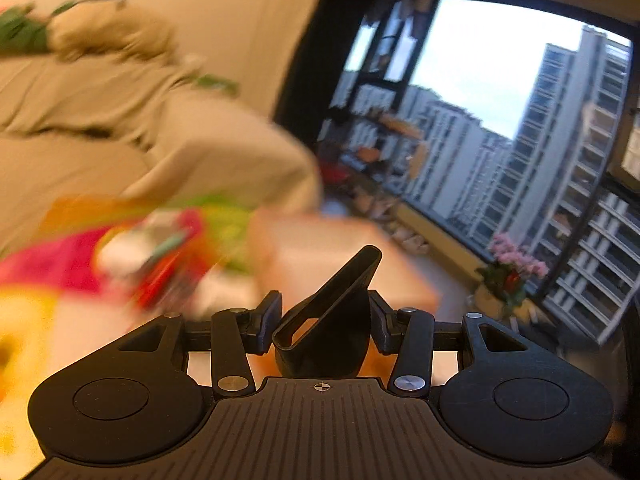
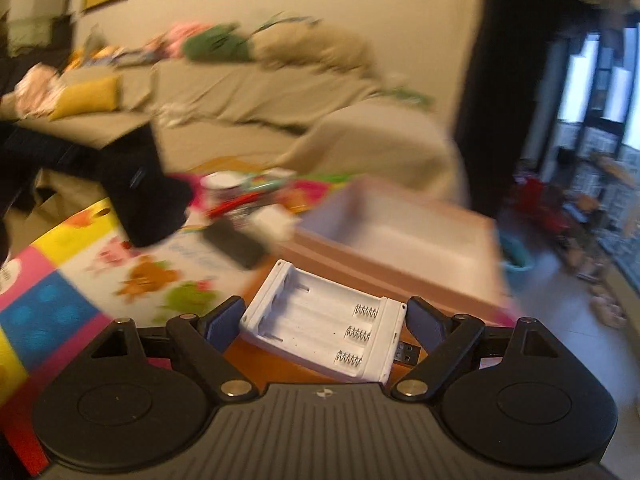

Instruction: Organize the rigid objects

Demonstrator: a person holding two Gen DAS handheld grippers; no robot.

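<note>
In the left wrist view my left gripper [image 1: 324, 320] is shut on a black plastic stand [image 1: 332, 320], a folded wedge that sticks up between the fingers, held above the table. In the right wrist view my right gripper [image 2: 324, 322] is shut on a white battery charger [image 2: 320, 324] with three empty spring slots and a USB plug at its right side. It is held above the wooden table [image 2: 280, 364]. A shallow white bin [image 2: 400, 232] stands just beyond it. The bin also shows, blurred, in the left wrist view [image 1: 340, 248].
A colourful children's board [image 2: 80, 280] lies at left, with a black remote [image 2: 236, 244], a white block [image 2: 272, 220] and bright clutter behind. My other arm's dark shape [image 2: 140, 192] hangs over it. A beige sofa [image 2: 260, 92] is behind; a window [image 1: 500, 120] and flowers [image 1: 512, 268] right.
</note>
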